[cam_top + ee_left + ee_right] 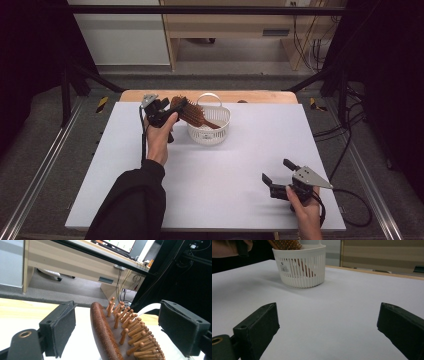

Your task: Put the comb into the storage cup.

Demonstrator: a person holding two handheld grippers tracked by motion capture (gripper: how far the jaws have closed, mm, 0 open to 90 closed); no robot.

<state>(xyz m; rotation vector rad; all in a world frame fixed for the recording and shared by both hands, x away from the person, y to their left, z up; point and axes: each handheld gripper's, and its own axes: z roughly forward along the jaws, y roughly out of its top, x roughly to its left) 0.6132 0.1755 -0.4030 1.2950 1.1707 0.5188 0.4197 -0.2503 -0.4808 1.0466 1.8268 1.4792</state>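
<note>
Two grippers: left gripper (pixel 117 332) open around hairbrush (pixel 120 332), pads clear; right gripper (pixel 328 332) open, empty.
Hairbrush: handle in basket (pixel 209 131), head between left pads.
Risk: top-heavy brush could tip basket.

a: what's beyond the white table (pixel 225 165)?

b: a grey floor (pixel 240 62) and a light wooden desk (pixel 225 22) at the far side, with a tangle of cables (pixel 305 47) under its right end.

a: and the sides?

b: black frame bars (pixel 75 75) left and right, dark curtains behind them. a white cabinet (pixel 120 35) stands far left, and a lit monitor (pixel 122 243) sits on the desk.
</note>
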